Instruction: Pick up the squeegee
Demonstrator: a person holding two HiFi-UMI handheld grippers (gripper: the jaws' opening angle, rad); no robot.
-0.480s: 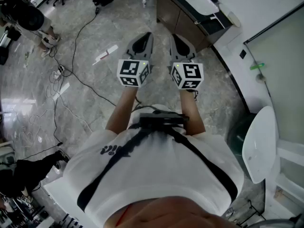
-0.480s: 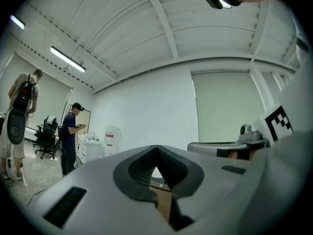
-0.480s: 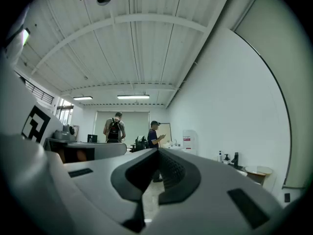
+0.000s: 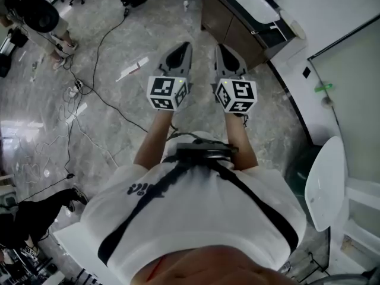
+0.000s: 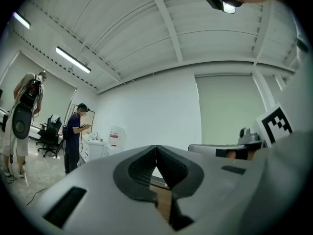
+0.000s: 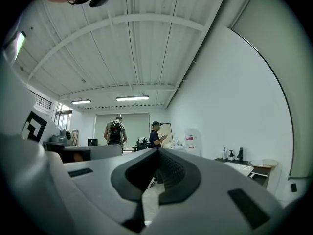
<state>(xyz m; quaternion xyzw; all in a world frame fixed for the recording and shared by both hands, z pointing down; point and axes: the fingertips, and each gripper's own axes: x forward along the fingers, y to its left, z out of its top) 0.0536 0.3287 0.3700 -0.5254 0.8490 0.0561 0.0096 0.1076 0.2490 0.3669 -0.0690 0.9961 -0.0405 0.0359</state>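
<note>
As jaws meet, left gripper (image 4: 186,43), right gripper (image 4: 218,46), empty

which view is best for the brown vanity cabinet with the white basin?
Head view: the brown vanity cabinet and its white basin show from above. Right gripper view catches only its countertop edge-on, far right, with bottles. Left gripper view: not clearly visible.

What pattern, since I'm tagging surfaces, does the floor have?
The floor is grey with marble-like veining, clearest in the head view.
</note>
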